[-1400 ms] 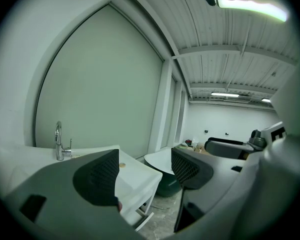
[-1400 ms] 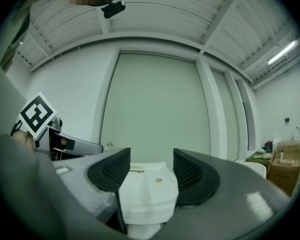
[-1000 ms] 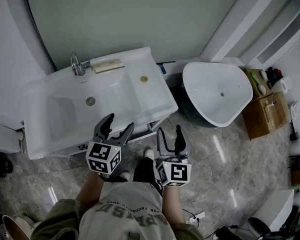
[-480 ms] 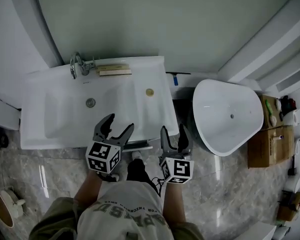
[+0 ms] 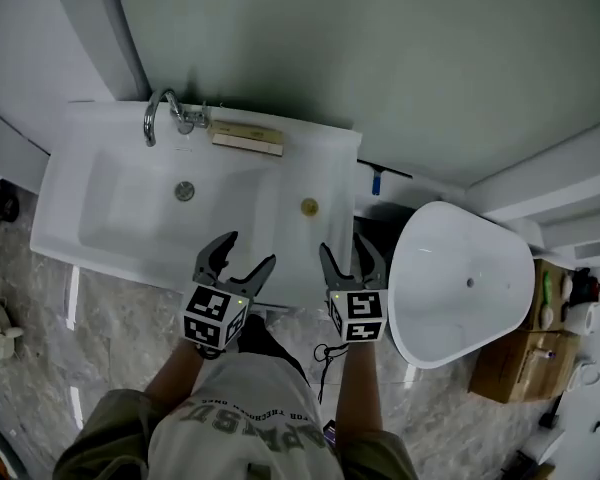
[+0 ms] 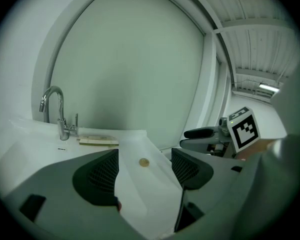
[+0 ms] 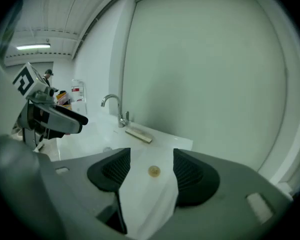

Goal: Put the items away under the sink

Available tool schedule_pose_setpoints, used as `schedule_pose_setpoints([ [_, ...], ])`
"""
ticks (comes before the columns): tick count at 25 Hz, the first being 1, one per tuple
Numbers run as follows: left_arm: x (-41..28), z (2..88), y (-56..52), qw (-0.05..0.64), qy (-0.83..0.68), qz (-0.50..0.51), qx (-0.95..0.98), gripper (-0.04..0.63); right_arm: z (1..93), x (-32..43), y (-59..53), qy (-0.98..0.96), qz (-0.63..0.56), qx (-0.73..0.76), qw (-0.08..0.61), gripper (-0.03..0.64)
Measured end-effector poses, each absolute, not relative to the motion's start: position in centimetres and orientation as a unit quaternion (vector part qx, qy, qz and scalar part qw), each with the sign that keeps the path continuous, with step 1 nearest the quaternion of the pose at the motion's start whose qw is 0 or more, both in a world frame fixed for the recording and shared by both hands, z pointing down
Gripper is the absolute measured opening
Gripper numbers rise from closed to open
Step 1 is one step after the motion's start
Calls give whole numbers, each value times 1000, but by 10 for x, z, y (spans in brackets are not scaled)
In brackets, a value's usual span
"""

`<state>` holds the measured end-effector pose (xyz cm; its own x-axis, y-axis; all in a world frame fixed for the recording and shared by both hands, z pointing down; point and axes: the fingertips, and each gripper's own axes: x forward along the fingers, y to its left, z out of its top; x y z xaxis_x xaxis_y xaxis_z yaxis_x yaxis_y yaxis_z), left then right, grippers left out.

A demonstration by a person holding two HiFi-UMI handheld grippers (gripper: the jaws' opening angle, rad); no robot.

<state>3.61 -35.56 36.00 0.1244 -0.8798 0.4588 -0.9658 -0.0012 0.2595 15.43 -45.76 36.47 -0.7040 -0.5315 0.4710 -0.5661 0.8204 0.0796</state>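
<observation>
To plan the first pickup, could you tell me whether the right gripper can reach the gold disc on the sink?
Probably yes: the right gripper is open, empty and aimed at the disc, which lies alone on the flat ledge of the sink with nothing between them.

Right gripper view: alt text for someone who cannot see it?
The right gripper, jaws open and empty, frames a small round gold object on the white sink top. A faucet and flat tan bar sit behind.
</observation>
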Motion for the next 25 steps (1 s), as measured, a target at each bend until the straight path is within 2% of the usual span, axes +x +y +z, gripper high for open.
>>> schedule_pose_setpoints([
  [11,31,397,-361,307,-683,89,657,318,470,101,-506,-912,38,161,377,258],
  [25,18,412,-346,326,-724,76,603,318,558,83,-537,-852,123,166,481,258],
])
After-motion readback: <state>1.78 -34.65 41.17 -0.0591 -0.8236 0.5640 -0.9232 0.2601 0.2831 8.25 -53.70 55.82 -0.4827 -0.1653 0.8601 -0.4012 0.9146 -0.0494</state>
